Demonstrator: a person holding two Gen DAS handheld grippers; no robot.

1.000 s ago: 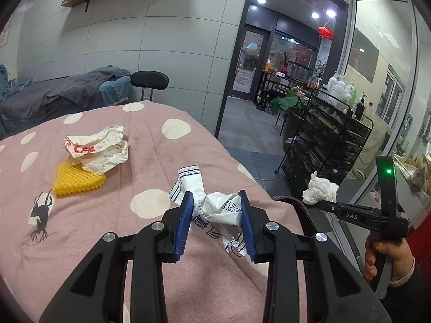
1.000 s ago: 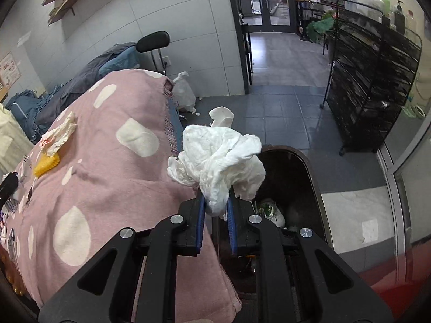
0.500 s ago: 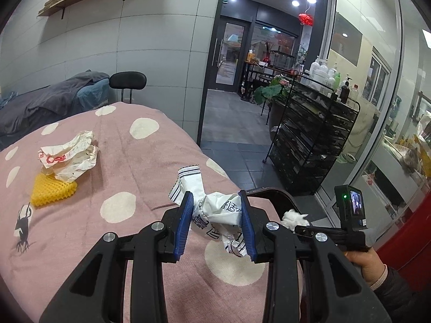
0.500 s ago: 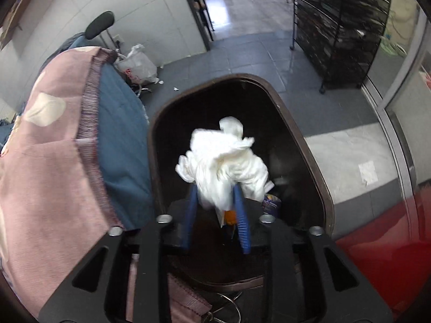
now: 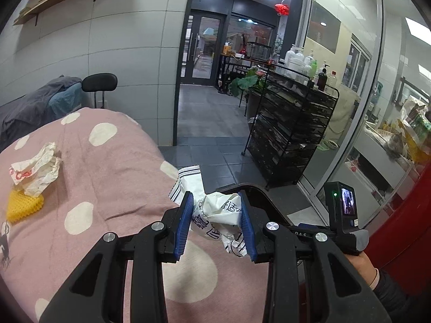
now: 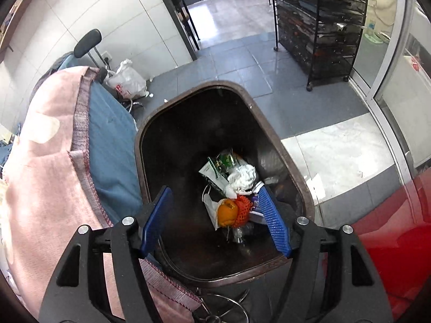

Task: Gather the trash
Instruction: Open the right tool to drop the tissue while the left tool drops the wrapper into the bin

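My left gripper (image 5: 215, 223) is shut on a crumpled white printed wrapper (image 5: 215, 215), held above the pink dotted blanket (image 5: 107, 167) near its right edge. My right gripper (image 6: 215, 212) hangs over the dark bin (image 6: 272, 140), its jaws opening with nothing between them. A white tissue wad (image 6: 242, 175) lies at the bin's bottom among an orange peel (image 6: 227, 211), red netting and packets. On the blanket's left rest a crumpled paper wrapper (image 5: 37, 167) and yellow foam netting (image 5: 24, 206). The bin's rim (image 5: 258, 191) shows just past the held wrapper.
A black wire rack (image 5: 291, 134) stands on the tiled floor beyond the bin. A red surface (image 6: 390, 242) lies to the right of the bin. A white plastic bag (image 6: 126, 80) and a chair (image 6: 89, 40) sit by the wall. A hand (image 5: 361, 266) holds the right gripper's handle.
The right gripper dropped over the bin and opened; the white tissue wad left its jaws and now lies in the bin. The left gripper carried its wrapper rightward toward the blanket's edge.
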